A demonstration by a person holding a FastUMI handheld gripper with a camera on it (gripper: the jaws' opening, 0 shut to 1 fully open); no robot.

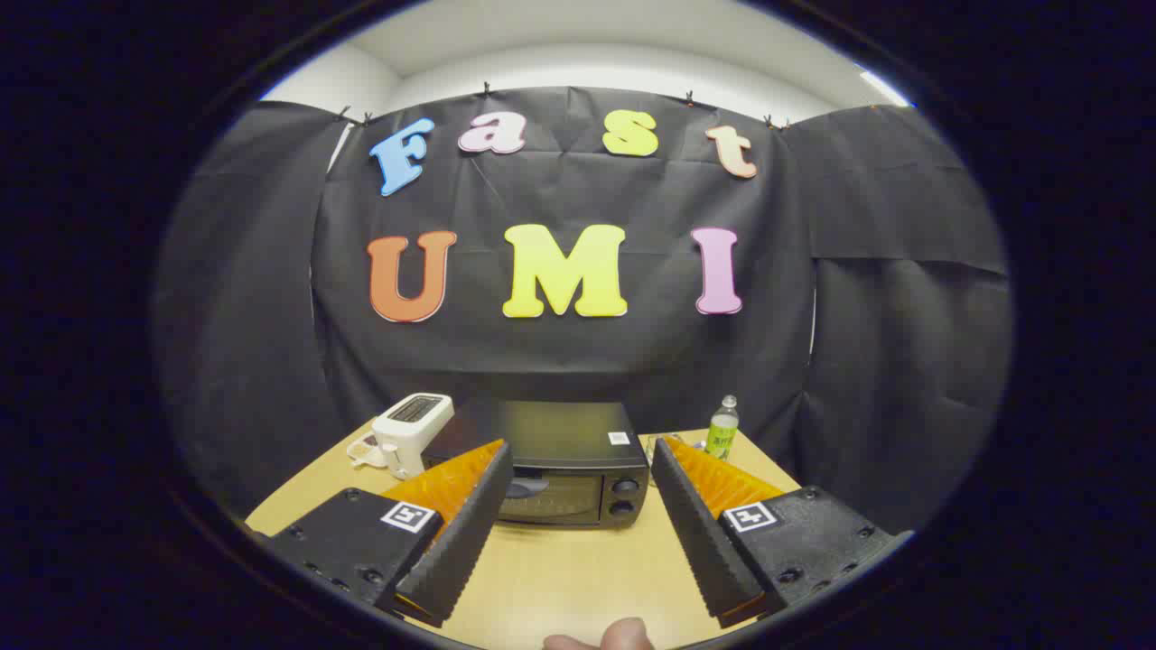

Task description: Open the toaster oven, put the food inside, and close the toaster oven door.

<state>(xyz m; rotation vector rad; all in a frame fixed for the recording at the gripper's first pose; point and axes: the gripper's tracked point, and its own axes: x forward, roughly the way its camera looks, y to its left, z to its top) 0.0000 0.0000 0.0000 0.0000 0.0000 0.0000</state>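
Black cloth wall (578, 361) behind a light wooden table (560, 578), white ceiling (587, 45) above.

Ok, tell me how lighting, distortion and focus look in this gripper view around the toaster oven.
Gripper view: fisheye bends the wooden table edges and wall cloth; lighting even, soft, no hard shadows; the black toaster oven has a dull sheen on top and its door looks dark; the open tongs flank it, sharp enough; a fingertip at the bottom is blurred.
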